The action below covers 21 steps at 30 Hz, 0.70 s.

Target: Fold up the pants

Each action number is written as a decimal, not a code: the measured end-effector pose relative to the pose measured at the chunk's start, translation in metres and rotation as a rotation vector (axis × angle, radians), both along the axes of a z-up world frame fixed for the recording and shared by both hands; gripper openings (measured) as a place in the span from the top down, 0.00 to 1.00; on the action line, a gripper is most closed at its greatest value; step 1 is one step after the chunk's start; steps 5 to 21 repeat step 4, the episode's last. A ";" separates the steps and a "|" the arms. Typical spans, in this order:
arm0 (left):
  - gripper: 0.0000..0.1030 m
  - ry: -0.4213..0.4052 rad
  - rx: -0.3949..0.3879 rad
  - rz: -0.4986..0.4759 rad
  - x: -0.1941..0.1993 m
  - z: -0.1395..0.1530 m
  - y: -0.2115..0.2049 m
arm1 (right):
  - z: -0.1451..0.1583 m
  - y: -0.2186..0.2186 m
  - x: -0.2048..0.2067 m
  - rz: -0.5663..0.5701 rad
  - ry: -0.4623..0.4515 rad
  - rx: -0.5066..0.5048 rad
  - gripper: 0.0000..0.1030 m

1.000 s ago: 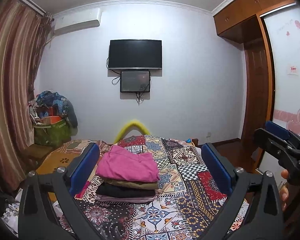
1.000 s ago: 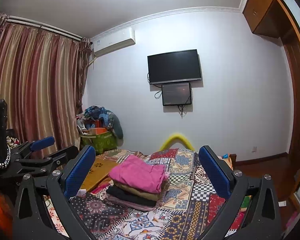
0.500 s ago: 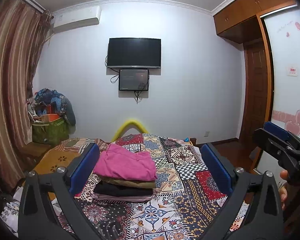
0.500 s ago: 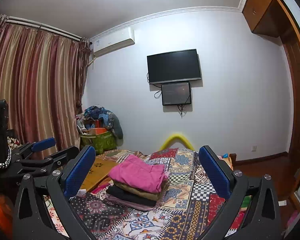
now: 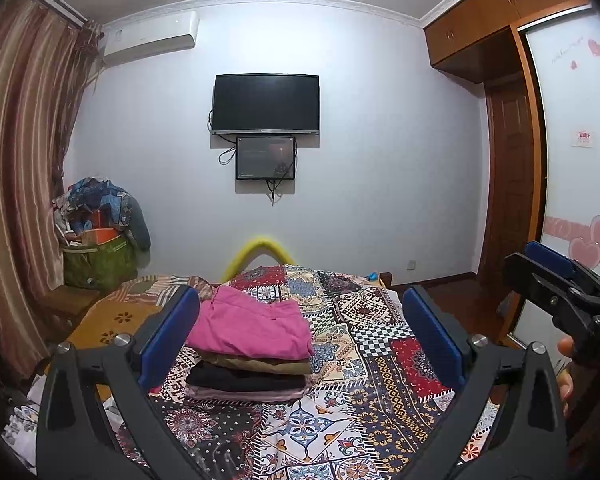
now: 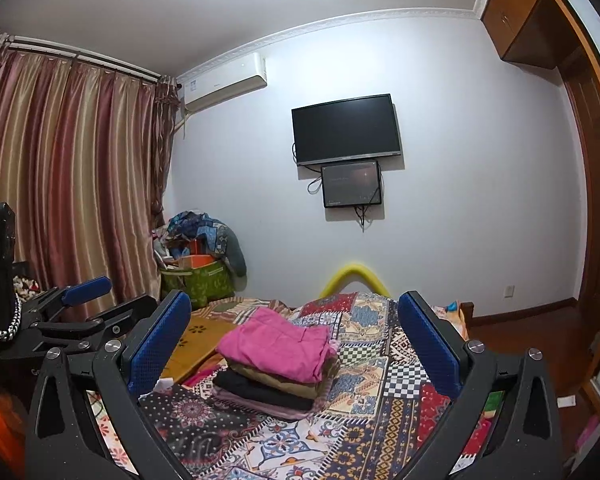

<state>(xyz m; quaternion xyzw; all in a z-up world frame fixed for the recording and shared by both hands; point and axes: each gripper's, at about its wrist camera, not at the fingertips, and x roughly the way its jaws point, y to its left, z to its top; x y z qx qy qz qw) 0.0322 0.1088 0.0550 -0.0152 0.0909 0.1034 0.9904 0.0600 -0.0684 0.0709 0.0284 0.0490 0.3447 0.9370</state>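
A stack of folded pants lies on the patchwork bedspread (image 5: pixel 364 400), with pink pants (image 5: pixel 252 328) on top, then tan, black and mauve ones below. It also shows in the right wrist view (image 6: pixel 280 346). My left gripper (image 5: pixel 300 340) is open and empty, held above the near part of the bed, short of the stack. My right gripper (image 6: pixel 296 344) is open and empty too, at the same height. Each gripper appears in the other's view, the right one (image 5: pixel 556 280) at right and the left one (image 6: pixel 80 312) at left.
A green bag piled with clothes (image 5: pixel 100 240) stands by the striped curtains (image 6: pixel 60 184) at left. A TV (image 5: pixel 266 104) hangs on the far wall. A wooden wardrobe and door (image 5: pixel 508 184) are at right. A yellow curved tube (image 5: pixel 260 250) sits beyond the bed.
The left wrist view has shifted slightly, so the stack sits a little lower and further left. The right gripper has hardly moved. Both stay open.
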 end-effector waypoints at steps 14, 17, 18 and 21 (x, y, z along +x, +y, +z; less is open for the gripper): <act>0.00 0.009 -0.005 -0.007 0.002 -0.001 0.001 | -0.002 0.000 0.002 -0.004 0.005 -0.001 0.00; 0.00 0.009 -0.005 -0.007 0.002 -0.001 0.001 | -0.002 0.000 0.002 -0.004 0.005 -0.001 0.00; 0.00 0.009 -0.005 -0.007 0.002 -0.001 0.001 | -0.002 0.000 0.002 -0.004 0.005 -0.001 0.00; 0.00 0.009 -0.005 -0.007 0.002 -0.001 0.001 | -0.002 0.000 0.002 -0.004 0.005 -0.001 0.00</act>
